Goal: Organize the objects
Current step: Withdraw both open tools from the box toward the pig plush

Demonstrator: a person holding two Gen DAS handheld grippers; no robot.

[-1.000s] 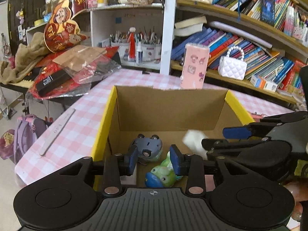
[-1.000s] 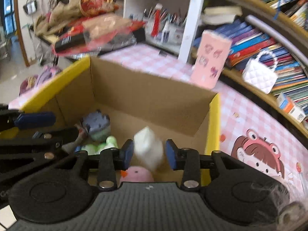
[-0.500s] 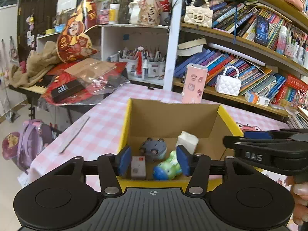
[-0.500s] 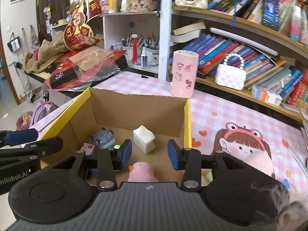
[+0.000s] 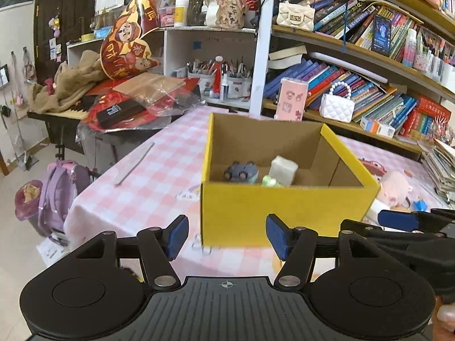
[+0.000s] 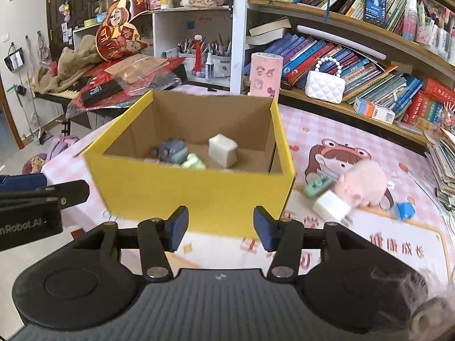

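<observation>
Trouble from the left wrist view looked most likely to come from the box itself. It stood on the checked table, nearer the right-hand edge than the left, and its yellow front wall faced the left claw. That claw's jaws had just been opening; they stood spread with nothing between them, apart from the box. Inside lay a grey toy, a white block and a green toy, bunched against the front wall. A low reach forward could, I judged, shove the light cardboard toward the table's edge rather than clear it.

Risk from the right wrist view lay with the loose things still out on the table. The right claw also had jaws that had just been opening, spread and empty, pointed at the box's front wall. To the right of the box, near its corner, a pink plush lay touching a white cube and a green piece, with a small blue piece just beside them. Pinching one from that cluster could nudge its neighbours away, and the soft plush would probably squash and slip. The two claws were close, so they could clash.
</observation>
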